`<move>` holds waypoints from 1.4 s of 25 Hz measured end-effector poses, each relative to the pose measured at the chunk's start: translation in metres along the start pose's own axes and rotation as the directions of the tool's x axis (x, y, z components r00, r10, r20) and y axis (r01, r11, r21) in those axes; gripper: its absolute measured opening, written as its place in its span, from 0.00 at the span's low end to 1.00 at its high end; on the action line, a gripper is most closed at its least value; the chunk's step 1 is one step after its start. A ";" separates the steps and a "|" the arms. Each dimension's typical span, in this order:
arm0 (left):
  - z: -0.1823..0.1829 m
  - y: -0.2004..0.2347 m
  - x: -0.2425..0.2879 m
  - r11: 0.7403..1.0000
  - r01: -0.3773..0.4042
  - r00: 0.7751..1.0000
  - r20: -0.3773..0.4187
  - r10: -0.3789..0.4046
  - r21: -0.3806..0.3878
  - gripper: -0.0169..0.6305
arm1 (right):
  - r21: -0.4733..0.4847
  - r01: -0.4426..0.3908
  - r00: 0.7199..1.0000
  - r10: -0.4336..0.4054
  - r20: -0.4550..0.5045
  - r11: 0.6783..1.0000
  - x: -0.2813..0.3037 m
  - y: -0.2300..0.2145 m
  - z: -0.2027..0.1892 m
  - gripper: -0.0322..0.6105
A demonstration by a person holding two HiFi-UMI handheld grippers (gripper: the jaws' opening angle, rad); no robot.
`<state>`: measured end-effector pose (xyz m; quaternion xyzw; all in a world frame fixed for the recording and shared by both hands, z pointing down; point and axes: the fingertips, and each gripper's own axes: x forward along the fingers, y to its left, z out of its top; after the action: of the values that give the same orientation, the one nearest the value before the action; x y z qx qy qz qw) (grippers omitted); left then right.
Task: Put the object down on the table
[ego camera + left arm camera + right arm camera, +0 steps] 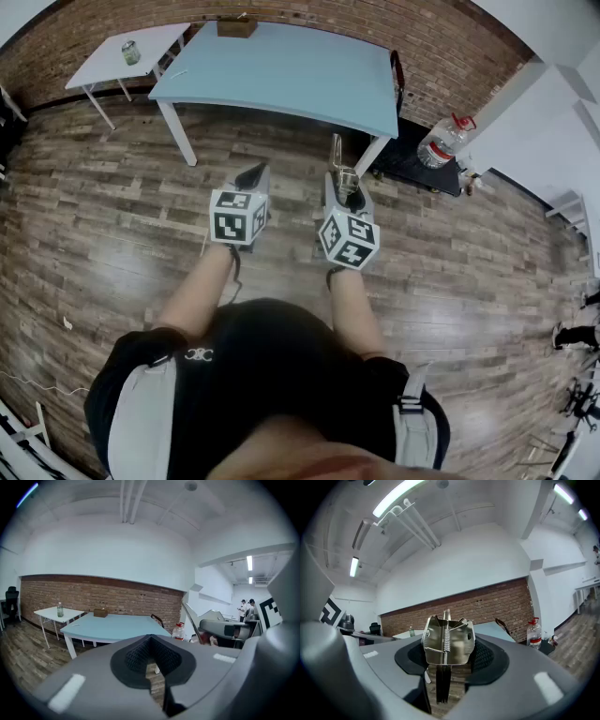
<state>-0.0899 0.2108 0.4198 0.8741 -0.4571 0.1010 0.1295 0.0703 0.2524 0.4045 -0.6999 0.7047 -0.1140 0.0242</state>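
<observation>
the right hand-held gripper point(447, 663) clamps a metal spring clip point(454, 641) upright, ready for the blue desk point(281, 66) ahead; left hand-held gripper point(150, 660) closed, empty.

Ahead: your way over the wood floor point(112, 206) to the bench point(281, 70) is open | Bench top: bare near you and mid-way | Far edge: brown box point(236, 28) | Right: water jug point(441, 142) past the corner | Left: white side table point(112, 52) close by
</observation>
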 end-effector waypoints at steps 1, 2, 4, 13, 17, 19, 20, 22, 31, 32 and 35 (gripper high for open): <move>0.000 0.000 0.000 1.000 -0.002 1.000 -0.001 0.002 -0.001 0.03 | -0.001 -0.002 1.000 0.002 0.000 1.000 0.000 0.000 0.000 0.40; 0.000 0.000 0.001 1.000 -0.003 1.000 -0.002 0.003 -0.001 0.03 | -0.002 -0.004 1.000 0.004 0.000 1.000 0.001 0.000 0.000 0.40; 0.000 0.001 0.001 1.000 -0.003 1.000 -0.004 0.003 -0.003 0.02 | -0.002 -0.005 1.000 0.005 -0.001 1.000 0.001 0.001 0.001 0.40; -0.003 0.011 0.001 1.000 0.008 1.000 -0.022 -0.008 -0.009 0.03 | 0.045 -0.007 1.000 0.006 0.013 0.999 0.007 0.010 0.000 0.40; -0.003 0.019 0.000 1.000 0.014 1.000 -0.019 -0.014 -0.017 0.02 | 0.040 -0.002 1.000 0.002 0.009 0.999 0.009 0.018 -0.002 0.40; -0.002 0.023 0.000 1.000 0.018 1.000 -0.015 -0.018 -0.025 0.02 | 0.036 -0.003 1.000 0.002 0.011 0.999 0.008 0.022 -0.002 0.40; -0.003 0.024 0.001 0.999 0.023 1.000 -0.015 -0.024 -0.027 0.03 | 0.033 -0.002 1.000 0.002 0.014 0.999 0.008 0.024 -0.001 0.40; -0.004 0.024 0.000 0.999 0.038 0.999 -0.018 -0.038 -0.024 0.03 | 0.033 0.000 1.000 0.000 0.019 0.999 0.007 0.028 -0.001 0.40; -0.013 0.043 -0.009 0.996 0.083 0.996 -0.042 -0.084 -0.014 0.03 | 0.030 0.005 0.999 -0.006 0.037 1.000 0.004 0.060 -0.008 0.40; -0.014 0.047 -0.012 0.996 0.088 0.995 -0.045 -0.088 -0.012 0.02 | 0.032 0.011 0.999 -0.012 0.039 0.999 0.003 0.064 -0.009 0.40; -0.020 0.059 -0.020 0.995 0.098 0.994 -0.054 -0.098 -0.016 0.03 | 0.039 0.023 0.999 -0.025 0.039 0.999 -0.002 0.077 -0.016 0.40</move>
<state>-0.1508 0.2001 0.4409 0.8915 -0.4106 0.1154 0.1525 -0.0079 0.2558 0.4050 -0.7098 0.6933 -0.1140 0.0504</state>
